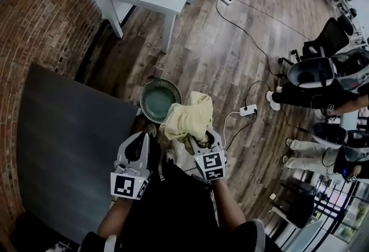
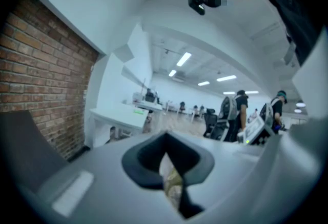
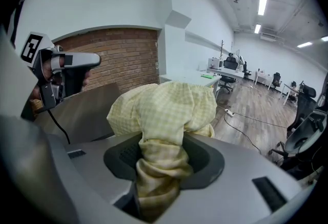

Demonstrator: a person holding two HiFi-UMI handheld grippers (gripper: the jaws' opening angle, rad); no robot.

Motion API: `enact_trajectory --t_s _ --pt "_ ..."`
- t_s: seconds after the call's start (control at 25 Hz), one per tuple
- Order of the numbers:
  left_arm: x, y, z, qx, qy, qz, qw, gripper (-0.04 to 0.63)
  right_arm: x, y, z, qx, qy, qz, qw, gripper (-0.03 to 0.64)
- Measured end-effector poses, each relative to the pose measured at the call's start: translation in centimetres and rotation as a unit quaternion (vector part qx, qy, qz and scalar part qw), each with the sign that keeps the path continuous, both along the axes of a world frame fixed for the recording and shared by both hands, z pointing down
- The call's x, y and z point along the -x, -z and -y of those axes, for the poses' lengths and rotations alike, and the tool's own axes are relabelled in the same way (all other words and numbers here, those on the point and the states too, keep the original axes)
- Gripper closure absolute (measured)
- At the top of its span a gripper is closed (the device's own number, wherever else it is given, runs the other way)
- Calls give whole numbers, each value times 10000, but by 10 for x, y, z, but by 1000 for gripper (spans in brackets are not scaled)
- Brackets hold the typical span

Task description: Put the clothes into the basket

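The right claw (image 3: 160, 164) is clamped on a pale yellow checked garment (image 3: 165, 107). A twisted, rope-like bunch of the fabric is pinched between its jaws, and the rest billows in a loose puff just beyond and above the fingertips. The left claw (image 2: 165, 142) has its jaws together at the tips. Only a pale sliver shows through the gap behind them, too blurred to name, and it appears to carry nothing.

In the head view the garment hangs off the front of the right claw, clear of the floor. Just ahead of that claw and a little to its left stands the round green basket (image 1: 157, 101), which looks empty. The same basket sits ahead of the left claw and slightly to its right. The dark worktop (image 1: 69, 141) lies out to the left of the left claw.

The garment looks light, thin and completely limp, with no stiffness and nothing breakable. A thick gathered fold, like the one the right claw has, is probably the best place to hold it. A single layer near an edge would more likely slide through the pads. Because the free part flops wherever it is swung, a loose corner may drape over the basket's rim. The left claw is free to pinch such a corner and tuck it in.
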State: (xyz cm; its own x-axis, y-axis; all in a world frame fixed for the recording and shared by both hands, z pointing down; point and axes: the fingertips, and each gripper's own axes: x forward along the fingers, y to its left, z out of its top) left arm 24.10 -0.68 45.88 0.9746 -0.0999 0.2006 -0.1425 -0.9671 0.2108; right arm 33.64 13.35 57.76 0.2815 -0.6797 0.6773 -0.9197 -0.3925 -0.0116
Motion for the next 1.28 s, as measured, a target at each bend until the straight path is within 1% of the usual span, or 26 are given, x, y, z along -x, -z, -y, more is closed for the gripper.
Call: enact_trajectory --t_s 0.24,0.4,0.6,0.8,0.92,1.04,1.16,1.28 --pt "-15 -24 34 112 95 48 9999 589 -15 -42 33 259 -32 176 9995 440" --pt "-19 -42 51 202 184 171 9995 589 -19 -78 51 487 9 395 9980 440" --pt "-29 -64 63 303 270 258 9988 589 -22 -133 67 753 58 647 9950 440" --pt "-37 -82 75 333 241 285 9987 589 -21 -191 85 1026 53 930 9904 440" --pt "-38 -94 78 377 253 269 9986 589 -21 -222 94 1176 49 1025 9877 440" --pt "-38 -106 80 439 250 329 9982 589 -23 -250 98 1318 34 1103 9851 440" --pt "-37 -116 83 594 298 451 9968 589 -24 -274 101 1428 -35 1188 9826 440" --pt "-37 -123 87 693 323 493 9959 589 -26 -297 104 1536 -111 1270 9799 440"
